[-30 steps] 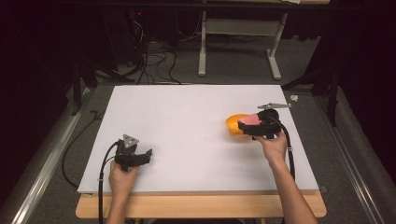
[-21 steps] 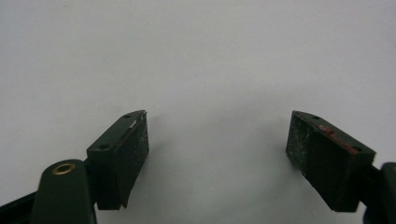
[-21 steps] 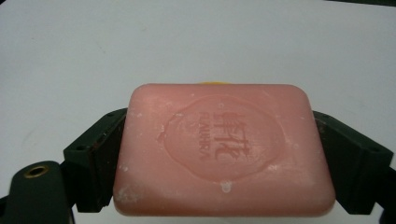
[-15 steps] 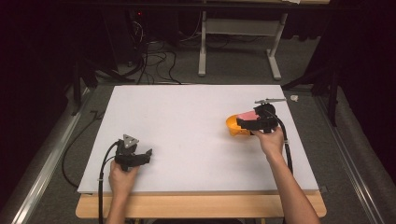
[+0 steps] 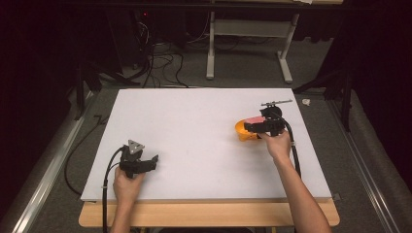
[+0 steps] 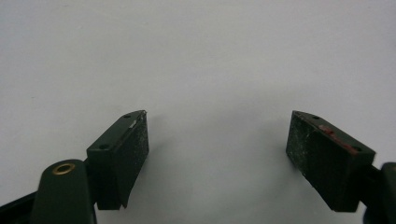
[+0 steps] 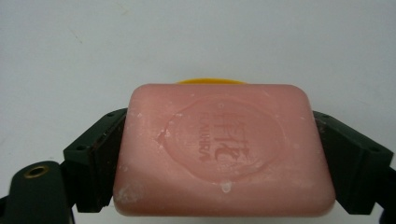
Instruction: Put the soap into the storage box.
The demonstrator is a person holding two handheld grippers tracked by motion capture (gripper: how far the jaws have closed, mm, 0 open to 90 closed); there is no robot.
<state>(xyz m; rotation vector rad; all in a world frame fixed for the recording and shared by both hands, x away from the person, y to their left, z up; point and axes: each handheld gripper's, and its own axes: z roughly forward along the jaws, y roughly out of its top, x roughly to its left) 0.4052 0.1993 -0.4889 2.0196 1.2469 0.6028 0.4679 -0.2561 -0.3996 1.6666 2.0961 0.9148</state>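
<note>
Right tongs (image 7: 219, 154) shifted farther, clamping pink soap (image 7: 223, 149) above orange dish (image 5: 243, 130), left tongs (image 6: 217, 158) wide open, empty

White tabletop (image 5: 194, 126), grey floor (image 5: 243, 73), cables (image 5: 160, 68), metal stand legs (image 5: 248, 53), dark surroundings.

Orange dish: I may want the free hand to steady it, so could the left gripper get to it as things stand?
Probably yes. The left gripper is open and empty, with bare white table between it and the orange dish; the right gripper holds the pink soap over it.
</note>
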